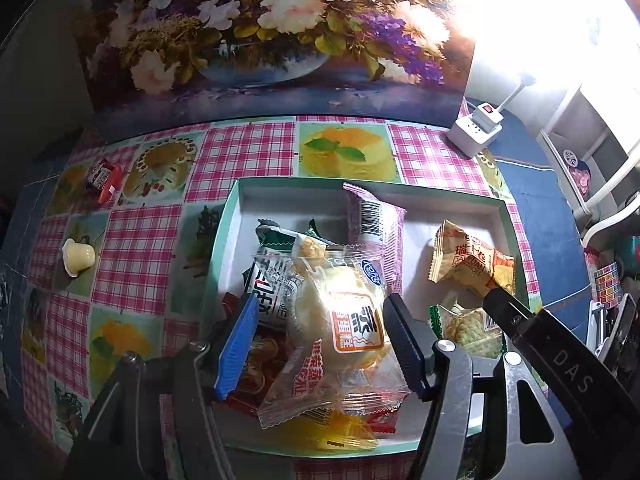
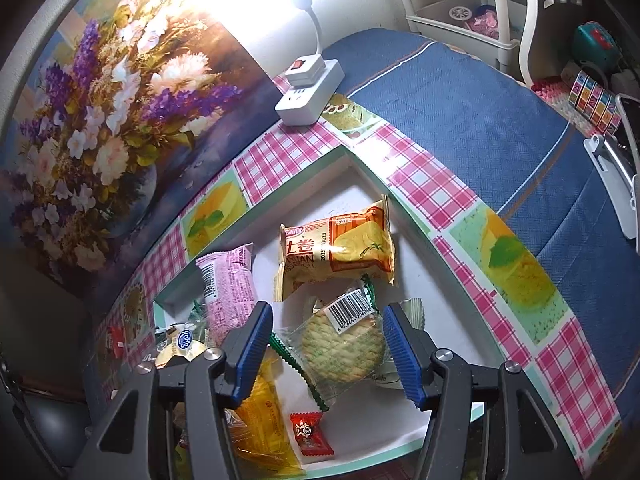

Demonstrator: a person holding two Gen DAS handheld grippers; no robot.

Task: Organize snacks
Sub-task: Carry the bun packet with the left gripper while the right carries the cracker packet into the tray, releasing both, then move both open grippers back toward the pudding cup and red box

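Hovering above a shallow white box with a mint-green rim (image 1: 234,216), both hand-held grippers point steeply down at the snacks. In the left wrist view, the left gripper (image 1: 318,342) stands with its jaws apart around a clear-wrapped pale round cake with an orange label (image 1: 340,320) at lower centre; the blue pad (image 1: 238,344) and the dark ribbed finger (image 1: 404,340) flank the wrapper, and whether they press it cannot be told. In the right wrist view, the right gripper (image 2: 324,352) is likewise spread, a clear-wrapped round green-flecked cracker with a barcode (image 2: 340,344) lying between its blue pads without visible contact. An orange-and-yellow roll packet (image 2: 340,248) sits above it, a pink wrapped bar (image 2: 230,292) to the left, a small red candy (image 2: 310,434) at bottom. Outside the box, on the pink checked tablecloth (image 1: 132,248) at the left of the left wrist view, rest a pale jelly cup (image 1: 78,256) and a red packet (image 1: 105,178).
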